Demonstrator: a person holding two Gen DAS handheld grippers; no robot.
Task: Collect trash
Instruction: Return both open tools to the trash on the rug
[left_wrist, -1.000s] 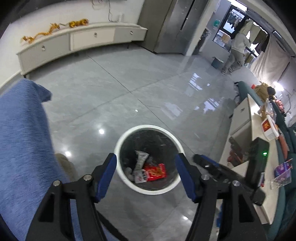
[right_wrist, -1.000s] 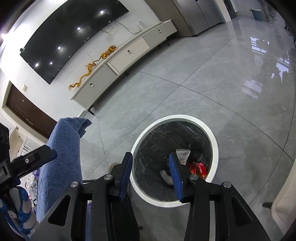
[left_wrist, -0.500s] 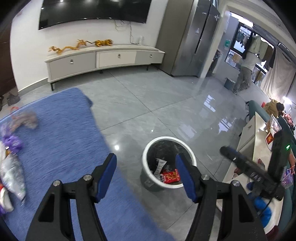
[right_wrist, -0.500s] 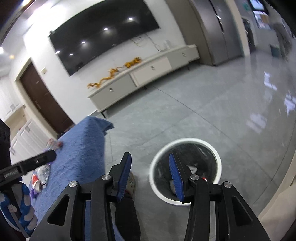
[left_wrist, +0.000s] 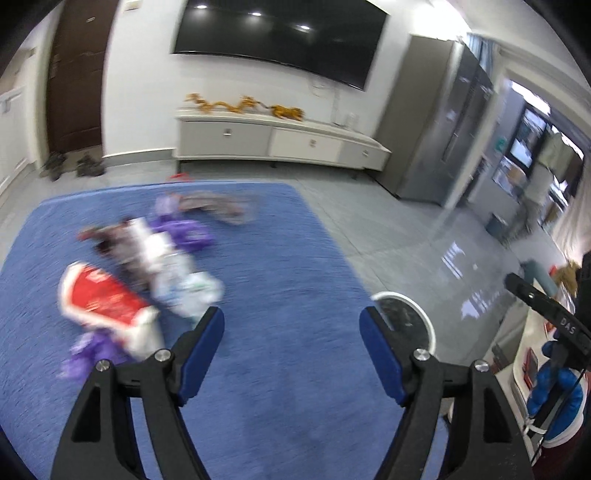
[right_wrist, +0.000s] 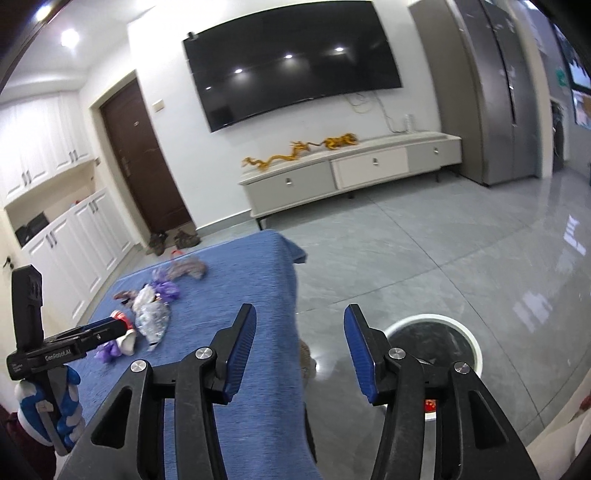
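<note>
A heap of trash lies on a blue cloth-covered table (left_wrist: 280, 266): a red and white packet (left_wrist: 99, 299), clear crumpled wrappers (left_wrist: 184, 280), purple wrappers (left_wrist: 188, 236) and a grey-brown piece (left_wrist: 218, 205). The view is blurred. My left gripper (left_wrist: 291, 328) is open and empty above the cloth, right of the heap. My right gripper (right_wrist: 299, 336) is open and empty over the table's right edge; the heap (right_wrist: 153, 310) lies to its far left. The white-rimmed trash bin (right_wrist: 434, 341) stands on the floor, right of the table, with a red wrapper (right_wrist: 428, 405) inside. The bin (left_wrist: 406, 314) also shows in the left wrist view.
A low white TV cabinet (right_wrist: 351, 173) with yellow ornaments and a wall TV (right_wrist: 291, 62) stand at the back. Grey fridge (right_wrist: 491, 92) at the right. Shoes (right_wrist: 170, 240) by a brown door. Glossy tiled floor (right_wrist: 424, 251). A white side table (left_wrist: 528, 354) at the far right.
Both grippers have lifted and swung away from the bin toward the blue table. The trash heap has come into view. Both stay open and empty.
</note>
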